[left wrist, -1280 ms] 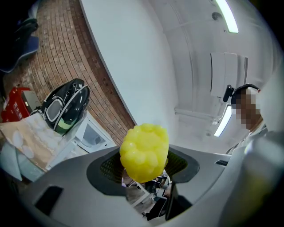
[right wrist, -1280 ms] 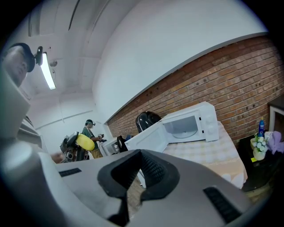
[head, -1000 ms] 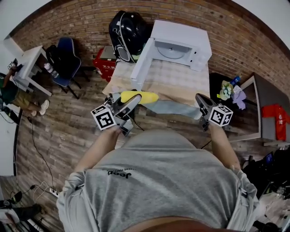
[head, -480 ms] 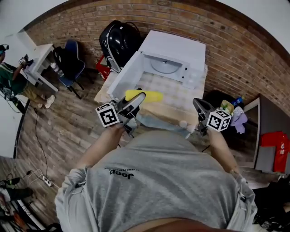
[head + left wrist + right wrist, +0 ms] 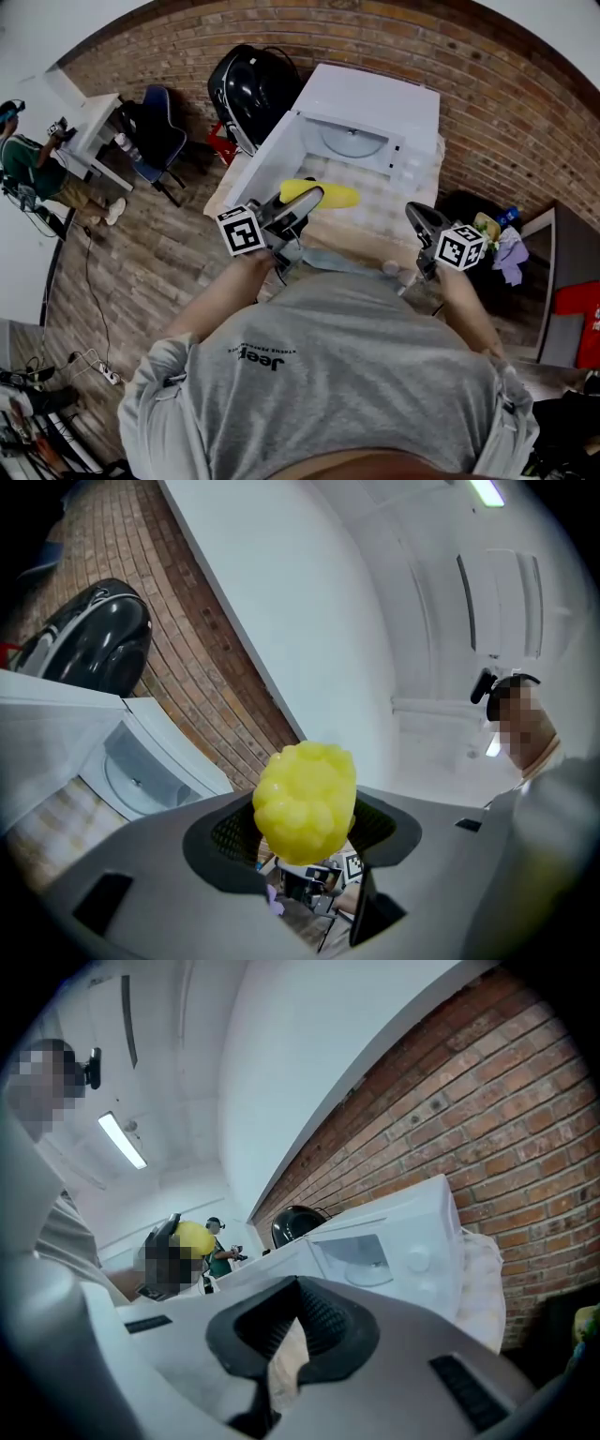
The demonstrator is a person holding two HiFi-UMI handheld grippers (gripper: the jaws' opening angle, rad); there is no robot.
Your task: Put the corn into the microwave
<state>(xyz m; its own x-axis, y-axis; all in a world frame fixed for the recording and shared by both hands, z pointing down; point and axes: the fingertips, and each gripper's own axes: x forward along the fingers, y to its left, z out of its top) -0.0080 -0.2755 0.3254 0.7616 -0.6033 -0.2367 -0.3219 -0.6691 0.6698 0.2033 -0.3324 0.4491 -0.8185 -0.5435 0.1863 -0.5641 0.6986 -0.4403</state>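
Carrying step in hand. Microwave (image 5: 375, 98) sits upper centre of the head view on a table (image 5: 398, 199), its door (image 5: 255, 167) swung open to the left, with nothing visible on the glass plate (image 5: 352, 141) inside. 1 corn (image 5: 328, 194), centre frame, is off the table and just short of the opening, clenched in the left gripper (image 5: 305, 200). Right gripper (image 5: 417, 217), right of centre, has its jaws together on nothing. Next, by my reading: push the corn forward past the door edge, lower it onto the plate, then release.
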